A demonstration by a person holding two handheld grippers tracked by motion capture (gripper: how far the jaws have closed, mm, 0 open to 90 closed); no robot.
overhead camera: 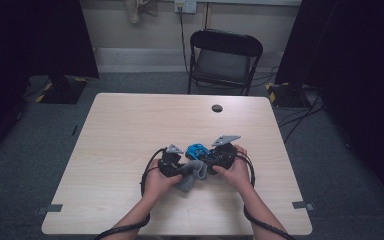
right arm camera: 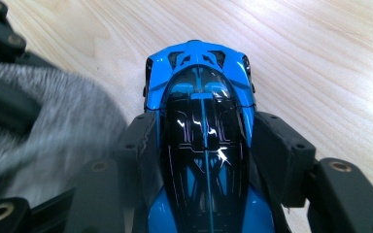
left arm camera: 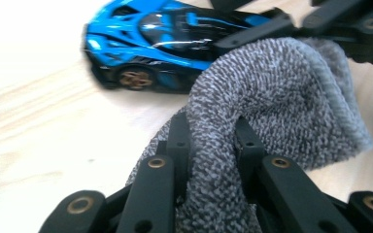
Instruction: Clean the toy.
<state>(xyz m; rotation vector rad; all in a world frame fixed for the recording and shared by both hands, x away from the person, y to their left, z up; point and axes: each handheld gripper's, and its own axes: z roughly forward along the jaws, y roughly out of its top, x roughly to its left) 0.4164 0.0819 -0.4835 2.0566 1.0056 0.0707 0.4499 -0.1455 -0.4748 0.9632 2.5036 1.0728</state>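
Right now the blue toy car (right arm camera: 201,145) sits on the wooden table (overhead camera: 130,130), near the front edge, and the right gripper (right arm camera: 204,141) presses its two jaws on the car's sides. Just beside the car, touching it, is a grey cloth (left arm camera: 272,97). The left gripper (left arm camera: 209,141) pinches a fold of this cloth tightly. Behind the table stands a black folding chair (overhead camera: 225,57).
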